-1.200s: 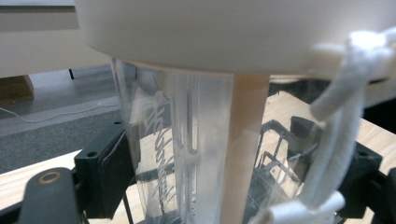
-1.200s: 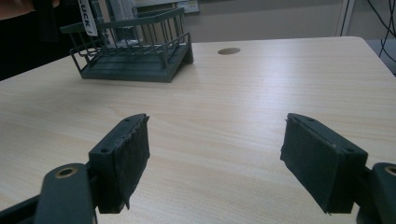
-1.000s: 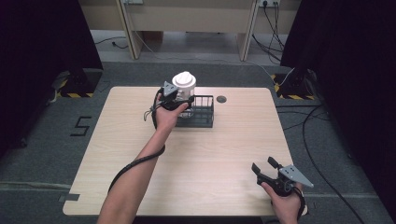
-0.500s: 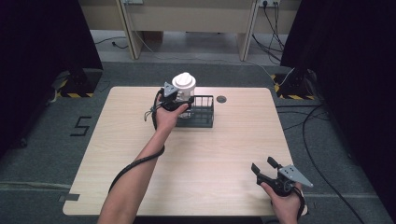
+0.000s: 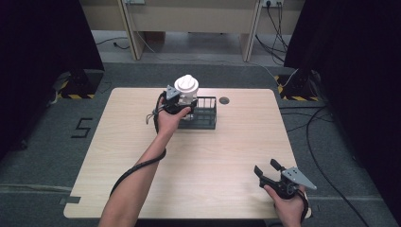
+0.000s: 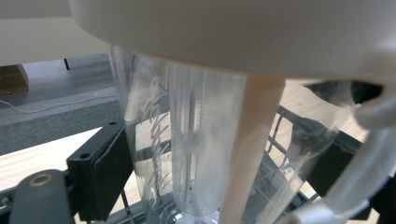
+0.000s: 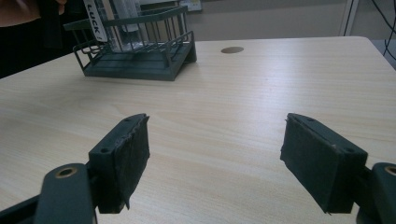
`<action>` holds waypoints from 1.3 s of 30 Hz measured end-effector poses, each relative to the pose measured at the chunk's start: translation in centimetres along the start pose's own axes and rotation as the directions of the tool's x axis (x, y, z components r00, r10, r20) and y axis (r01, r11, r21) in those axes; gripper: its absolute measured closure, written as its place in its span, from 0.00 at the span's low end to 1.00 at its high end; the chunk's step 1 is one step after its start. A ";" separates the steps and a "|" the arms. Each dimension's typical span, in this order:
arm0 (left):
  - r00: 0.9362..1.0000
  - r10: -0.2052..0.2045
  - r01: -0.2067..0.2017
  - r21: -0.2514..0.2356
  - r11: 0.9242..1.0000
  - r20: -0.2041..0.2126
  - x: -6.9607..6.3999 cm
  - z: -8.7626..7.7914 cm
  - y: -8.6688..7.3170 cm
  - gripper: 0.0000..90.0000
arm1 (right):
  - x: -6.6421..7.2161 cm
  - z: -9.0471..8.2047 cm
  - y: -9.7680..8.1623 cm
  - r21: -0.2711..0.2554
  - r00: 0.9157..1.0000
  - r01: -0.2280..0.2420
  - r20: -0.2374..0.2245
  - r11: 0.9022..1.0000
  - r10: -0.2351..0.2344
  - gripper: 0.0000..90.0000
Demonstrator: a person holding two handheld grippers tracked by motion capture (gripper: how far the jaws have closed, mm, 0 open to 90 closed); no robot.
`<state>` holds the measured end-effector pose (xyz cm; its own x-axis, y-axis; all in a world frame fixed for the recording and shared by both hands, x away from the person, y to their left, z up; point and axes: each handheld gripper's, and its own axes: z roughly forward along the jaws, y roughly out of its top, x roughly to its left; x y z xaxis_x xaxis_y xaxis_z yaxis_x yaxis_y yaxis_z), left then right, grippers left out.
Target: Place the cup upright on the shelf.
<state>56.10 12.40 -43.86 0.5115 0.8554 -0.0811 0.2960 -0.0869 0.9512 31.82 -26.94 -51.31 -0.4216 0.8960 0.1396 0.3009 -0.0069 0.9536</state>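
- your left gripper [image 5: 182, 105] has its jaws closed on the clear plastic cup [image 5: 186, 97], one black pad [image 6: 105, 175] pressed flat against the wall in the left gripper view, the other jaw dim behind the plastic on the far side.
- the cup sits at the left end of the dark wire rack [image 5: 201, 113], at the far middle of the table [image 5: 227, 156]. i cannot tell whether its base rests on the rack floor or hangs just above it.
- the relation that matters: the cup's long axis runs upright, white lid [image 5: 186, 85] on top, and your jaws cross it from the side below the lid. judging by that, any lift or lowering should go straight along that axis so the cup clears the rack wires without tipping.
- a pale straw [image 6: 245, 154] runs down inside the cup, close to the wall nearest the camera.
- your left hand is on the job; your right gripper [image 5: 267, 170] sits well apart at the near right corner of the table, jaws spread wide and holding nothing, pointed across bare wood toward the rack [image 7: 135, 46].
- writing: a white strip on the cup reads "luck" [image 7: 93, 21] in the right gripper view. slanted script on the cup wall in the left gripper view is too blurred to read.
- a painted "5" [image 5: 81, 127] marks the floor left of the table.
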 end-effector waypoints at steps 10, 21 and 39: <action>1.000 0.019 -0.019 -0.012 1.000 0.002 0.0 -0.8 0.2 0.16 | 0.1 0.0 0.0 0.001 1.000 -0.002 0.000 1.000 0.002 0.26; 0.999 0.040 -0.039 -0.016 0.999 0.005 0.0 -2.1 0.5 0.16 | 0.0 0.0 0.0 -0.001 1.000 0.003 0.004 1.000 -0.003 0.26; 0.999 0.047 -0.047 -0.022 0.999 0.008 0.2 -4.8 0.3 0.16 | 0.0 0.0 0.0 -0.001 1.000 0.007 0.007 1.000 -0.007 0.26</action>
<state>52.43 15.00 -42.12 0.5311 0.8464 -0.0386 0.2538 -0.1155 0.9603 31.87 -26.96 -51.28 -0.4177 0.8990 0.1314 0.2969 -0.0016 0.9549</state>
